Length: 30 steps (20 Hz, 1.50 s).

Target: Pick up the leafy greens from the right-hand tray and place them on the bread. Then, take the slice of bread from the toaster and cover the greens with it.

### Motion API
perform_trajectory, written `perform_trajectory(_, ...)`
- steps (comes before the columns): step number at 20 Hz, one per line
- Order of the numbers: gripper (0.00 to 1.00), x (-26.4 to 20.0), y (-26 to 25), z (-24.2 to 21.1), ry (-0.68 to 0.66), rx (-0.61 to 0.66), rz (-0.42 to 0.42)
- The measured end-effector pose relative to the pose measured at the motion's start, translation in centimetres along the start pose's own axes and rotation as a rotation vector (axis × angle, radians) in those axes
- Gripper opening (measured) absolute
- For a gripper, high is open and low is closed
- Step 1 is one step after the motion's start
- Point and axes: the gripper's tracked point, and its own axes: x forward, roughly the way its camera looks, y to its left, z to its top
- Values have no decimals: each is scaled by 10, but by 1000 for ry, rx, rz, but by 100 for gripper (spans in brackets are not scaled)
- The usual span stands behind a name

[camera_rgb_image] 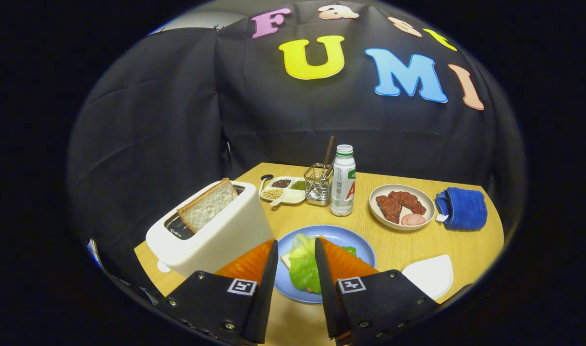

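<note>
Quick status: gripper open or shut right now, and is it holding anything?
Gripper: open and holding nothing; its fingers straddle the leafy greens, which lie on the bread on the blue plate.

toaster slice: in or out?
In. The white bread slice stands tilted in the cream toaster slot, top half protruding. The claw is open above the greens.

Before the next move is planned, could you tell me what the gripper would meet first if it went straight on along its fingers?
Most likely the leafy greens on the bread on the blue plate, seen between the open gripper's fingers. Depth is unclear; if it is too high, the milk bottle beyond comes next.
</note>
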Motion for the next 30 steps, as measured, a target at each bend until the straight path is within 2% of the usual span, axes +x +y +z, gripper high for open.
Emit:
perform_trajectory(4,47,-12,27,9,-111,20,26)
perform_trajectory(9,47,-24,87,19,-195,-105,64)
perform_trajectory(13,47,-15,132,11,-196,-160,110)
perform_trajectory(18,47,10,157,13,-200,-187,67)
perform_trajectory(22,47,38,151,5,-159,-178,-10)
perform_trajectory(25,46,47,145,15,-199,-160,-77)
perform_trajectory(27,46,55,147,15,-206,-164,-72)
perform_trajectory(28,40,58,152,14,-204,-153,-59)
perform_trajectory(29,29,58,151,17,-218,-153,-62)
perform_trajectory(30,22,56,143,18,-220,-164,-87)
